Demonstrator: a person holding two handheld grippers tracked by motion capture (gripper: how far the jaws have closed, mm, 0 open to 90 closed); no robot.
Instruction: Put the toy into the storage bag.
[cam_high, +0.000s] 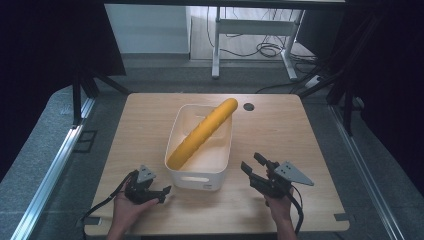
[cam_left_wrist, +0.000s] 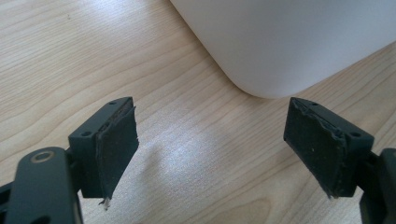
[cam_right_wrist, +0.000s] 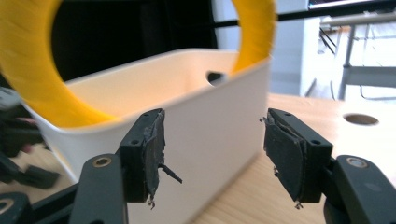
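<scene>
Where wooden table (cam_high: 280, 130) stands | grey floor (cam_high: 45, 130) | desk frame (cam_high: 250, 30) behind

One yellow baguette (cam_high: 202, 133), one white bin (cam_high: 176, 131), two grippers.

surface: wooden table (cam_high: 280, 135) | on it: white bin (cam_high: 200, 175)

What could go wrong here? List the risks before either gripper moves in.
1. The yellow baguette lies slantwise with its far end over the rim of the white bin; a nudge could roll it out.
2. The right gripper, open beside the bin's wall, could shove the bin rather than grip it.
</scene>
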